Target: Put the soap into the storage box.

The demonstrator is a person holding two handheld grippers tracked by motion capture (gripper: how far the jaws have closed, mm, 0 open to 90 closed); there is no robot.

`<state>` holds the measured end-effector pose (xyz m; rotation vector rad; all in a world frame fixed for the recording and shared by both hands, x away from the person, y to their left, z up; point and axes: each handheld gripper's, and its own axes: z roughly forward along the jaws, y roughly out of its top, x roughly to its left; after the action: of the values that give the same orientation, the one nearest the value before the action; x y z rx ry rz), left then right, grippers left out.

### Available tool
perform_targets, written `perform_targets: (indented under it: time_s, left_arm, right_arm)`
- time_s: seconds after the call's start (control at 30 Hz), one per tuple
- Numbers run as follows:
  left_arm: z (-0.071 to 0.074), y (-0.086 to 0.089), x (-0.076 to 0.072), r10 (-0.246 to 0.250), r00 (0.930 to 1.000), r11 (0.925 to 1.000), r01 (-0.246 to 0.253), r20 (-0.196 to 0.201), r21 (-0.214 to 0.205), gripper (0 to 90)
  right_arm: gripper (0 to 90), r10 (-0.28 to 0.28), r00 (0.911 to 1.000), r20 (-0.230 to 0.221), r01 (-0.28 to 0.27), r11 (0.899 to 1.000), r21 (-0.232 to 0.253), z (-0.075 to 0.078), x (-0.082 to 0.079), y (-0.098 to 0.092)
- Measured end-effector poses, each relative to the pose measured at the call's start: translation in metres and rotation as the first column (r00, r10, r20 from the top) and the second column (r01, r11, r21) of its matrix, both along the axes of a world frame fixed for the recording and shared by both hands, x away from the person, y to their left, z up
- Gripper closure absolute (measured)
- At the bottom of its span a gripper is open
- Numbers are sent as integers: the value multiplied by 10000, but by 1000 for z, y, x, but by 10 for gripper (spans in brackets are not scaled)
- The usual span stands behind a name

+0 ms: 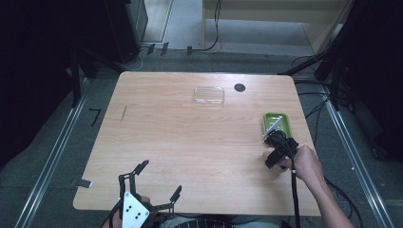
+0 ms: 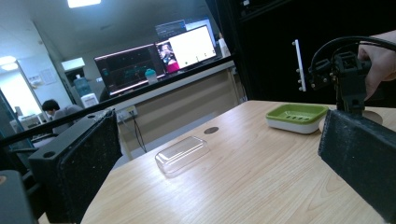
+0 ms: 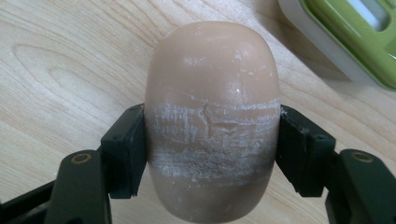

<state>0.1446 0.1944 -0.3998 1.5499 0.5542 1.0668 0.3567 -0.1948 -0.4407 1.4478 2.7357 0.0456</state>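
We see the right gripper (image 3: 212,154) clamped on a tan soap bar (image 3: 212,116) near the tabletop's (image 1: 190,142) right edge, beside the green soap dish (image 1: 277,124), left gripper (image 1: 154,183) jaws spread wide at the near edge, clear lid (image 1: 209,95) toward the far edge

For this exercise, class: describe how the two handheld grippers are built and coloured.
Both are black and two-pronged. The left gripper carries a white three-cornered plate with dark dots. The right gripper trails a black cable; its fingers are blocky black pads on a frame with brass-coloured rivets.
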Motion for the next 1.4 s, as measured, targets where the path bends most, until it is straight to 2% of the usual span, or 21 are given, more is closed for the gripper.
perform_targets:
  time_s: [0.77, 1.4]
  left_arm:
    - [0, 0, 0, -10, 10000, 10000, 10, 1, 14, 0]
    - [0, -1, 0, -17, 10000, 10000, 17, 1, 13, 0]
  right_arm:
    - [338, -275, 9994, 215, 274, 9996, 30, 9, 3, -18]
    - [338, -1043, 9929, 576, 1022, 9941, 370, 14, 8, -36]
